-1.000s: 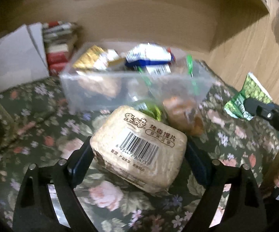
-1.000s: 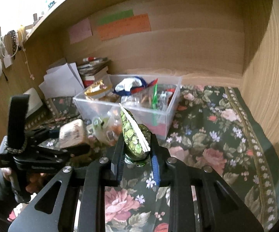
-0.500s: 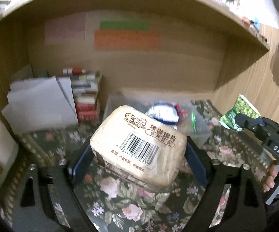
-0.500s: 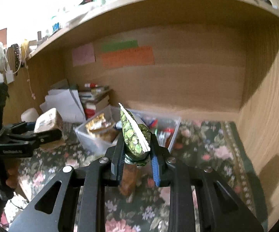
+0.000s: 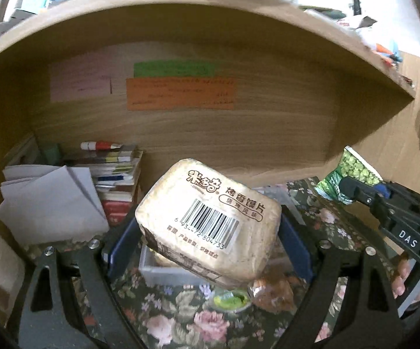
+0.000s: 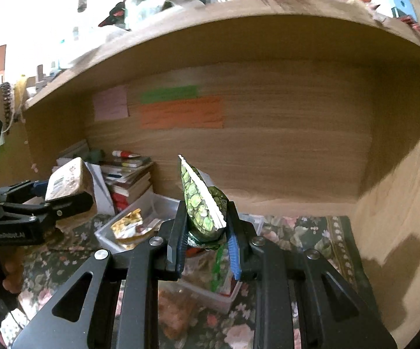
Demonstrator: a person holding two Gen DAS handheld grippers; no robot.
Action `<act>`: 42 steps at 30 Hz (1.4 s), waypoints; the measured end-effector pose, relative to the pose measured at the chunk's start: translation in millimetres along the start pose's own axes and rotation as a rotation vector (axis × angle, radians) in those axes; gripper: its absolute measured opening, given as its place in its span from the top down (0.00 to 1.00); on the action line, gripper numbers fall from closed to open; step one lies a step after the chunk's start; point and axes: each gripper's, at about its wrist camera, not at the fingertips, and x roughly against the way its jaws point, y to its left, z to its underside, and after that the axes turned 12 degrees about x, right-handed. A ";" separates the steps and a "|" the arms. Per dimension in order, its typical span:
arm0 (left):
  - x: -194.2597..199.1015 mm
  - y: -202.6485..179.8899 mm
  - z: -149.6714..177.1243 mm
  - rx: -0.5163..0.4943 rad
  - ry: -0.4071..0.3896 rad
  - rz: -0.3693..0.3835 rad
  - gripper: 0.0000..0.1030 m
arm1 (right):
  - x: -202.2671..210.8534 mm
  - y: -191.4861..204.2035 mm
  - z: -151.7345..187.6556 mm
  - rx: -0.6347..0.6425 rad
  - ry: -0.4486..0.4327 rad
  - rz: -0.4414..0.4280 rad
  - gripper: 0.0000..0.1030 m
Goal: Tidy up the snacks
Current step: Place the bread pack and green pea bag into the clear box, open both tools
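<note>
My left gripper (image 5: 208, 241) is shut on a beige snack pack with a barcode (image 5: 210, 224) and holds it raised above the clear plastic bin (image 5: 163, 273). The pack also shows in the right wrist view (image 6: 67, 180). My right gripper (image 6: 205, 234) is shut on a green pea snack bag (image 6: 202, 203), held up over the bin (image 6: 108, 237), which holds a gold packet (image 6: 128, 225). The green bag also shows at the right of the left wrist view (image 5: 346, 179).
A floral cloth (image 5: 181, 320) covers the desk. An orange-brown wrapped snack (image 5: 271, 290) and a small green-lidded item (image 5: 229, 301) lie in front of the bin. Stacked books (image 5: 117, 180) and white papers (image 5: 50, 203) stand at back left. A wooden shelf (image 6: 268, 29) overhangs.
Both grippers have risen with their snacks; the views tilted up from the bin toward the back wall and the shelf overhead.
</note>
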 end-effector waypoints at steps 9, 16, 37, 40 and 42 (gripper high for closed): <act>-69.9 12.9 -0.7 0.025 0.090 -0.023 0.13 | -46.3 -14.9 2.3 -0.015 0.090 -0.004 0.79; -111.4 22.3 6.3 0.036 0.172 -0.038 0.13 | -83.4 -16.2 9.7 0.000 0.177 -0.005 0.79; -67.5 5.0 12.9 -0.021 0.102 -0.010 0.03 | -78.0 -8.3 9.0 0.036 0.200 -0.010 0.41; -53.8 6.9 15.9 -0.026 0.092 -0.010 0.02 | -62.0 -3.6 7.3 0.036 0.175 -0.023 0.36; -48.9 9.2 19.2 -0.027 0.093 -0.014 0.02 | -50.0 1.6 9.8 0.046 0.163 -0.028 0.35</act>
